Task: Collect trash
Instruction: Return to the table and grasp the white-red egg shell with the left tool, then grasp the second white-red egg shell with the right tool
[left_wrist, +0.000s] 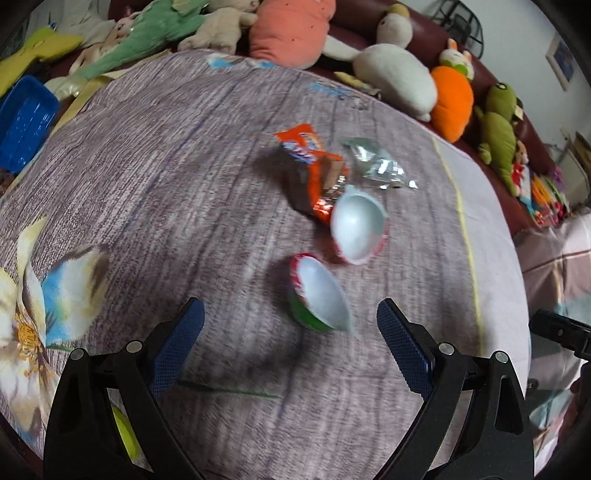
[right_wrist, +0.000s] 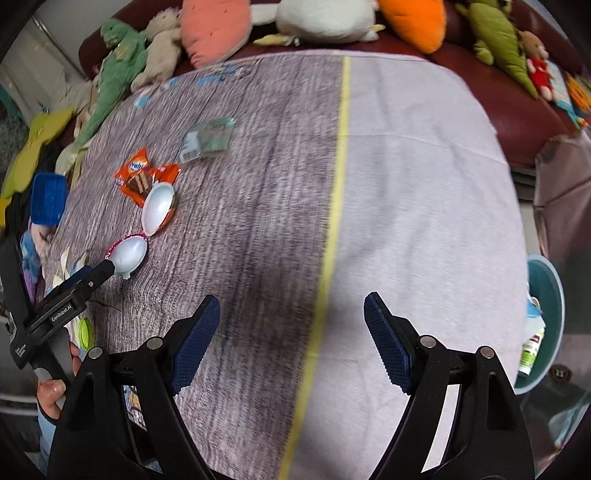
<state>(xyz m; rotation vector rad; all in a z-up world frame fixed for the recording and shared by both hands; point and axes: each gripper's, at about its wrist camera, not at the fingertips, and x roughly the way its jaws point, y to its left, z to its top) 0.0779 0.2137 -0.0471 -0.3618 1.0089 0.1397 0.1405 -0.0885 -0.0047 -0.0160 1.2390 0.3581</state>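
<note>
With both the left gripper (left_wrist: 290, 321) and right gripper (right_wrist: 291, 314) spread apart and empty, the near egg-shaped shell (left_wrist: 321, 295), lying just beyond the left jaws, could skid away if nudged off-centre.

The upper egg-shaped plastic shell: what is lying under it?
The upper shell overlaps the lower corner of the orange snack wrapper. That corner is covered, and the blur hides whether the two touch. The rest of the wrapper shows on the cloth.

The left tongs (right_wrist: 110, 271), over the table's left edge, bear the white print "GenRobot.AI" on their black body; the wrapper lettering is too blurred to read.
</note>
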